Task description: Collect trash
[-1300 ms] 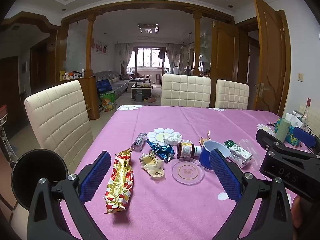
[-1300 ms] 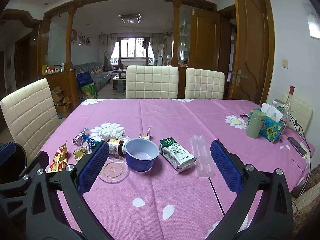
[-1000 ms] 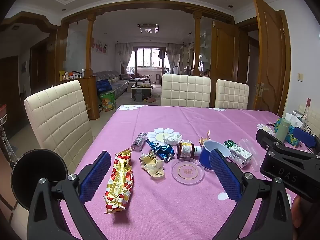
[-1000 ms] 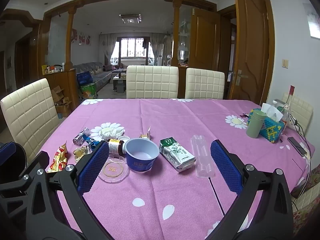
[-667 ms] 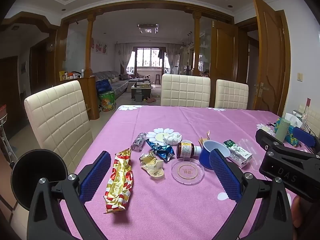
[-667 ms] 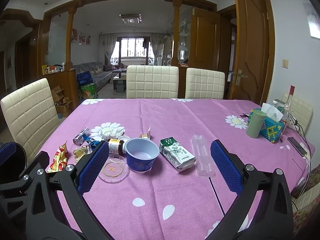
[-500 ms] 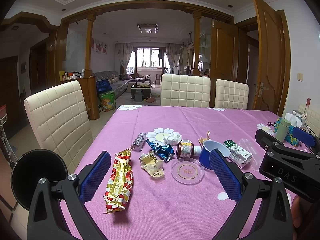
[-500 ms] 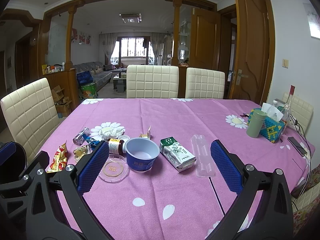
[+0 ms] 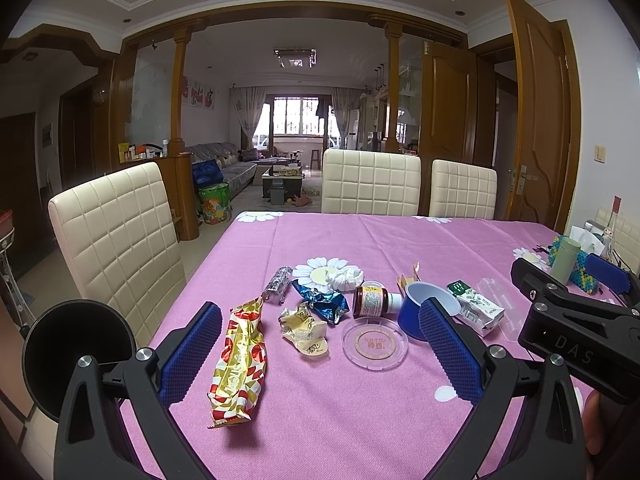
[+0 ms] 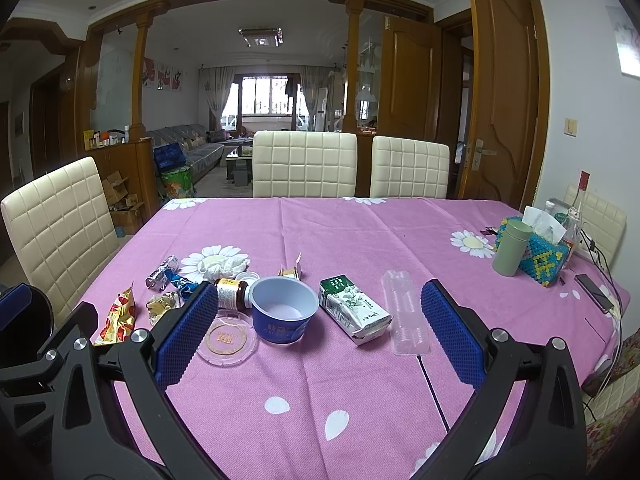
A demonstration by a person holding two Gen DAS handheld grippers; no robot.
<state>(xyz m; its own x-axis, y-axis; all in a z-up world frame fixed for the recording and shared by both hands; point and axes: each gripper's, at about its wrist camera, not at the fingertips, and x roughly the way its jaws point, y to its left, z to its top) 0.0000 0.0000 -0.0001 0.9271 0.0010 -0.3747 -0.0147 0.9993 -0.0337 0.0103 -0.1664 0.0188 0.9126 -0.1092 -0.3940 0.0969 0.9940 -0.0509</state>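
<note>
On pink cloth point(image 10: 360, 232): crumpled wrappers point(image 9: 304, 326).

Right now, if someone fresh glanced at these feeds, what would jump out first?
The litter strewn over the pink tablecloth: a red-and-gold snack wrapper nearest the left gripper, then a blue cup and green-white carton ahead of the right gripper. Both grippers hover above the table with jaws wide and nothing between them.
</note>
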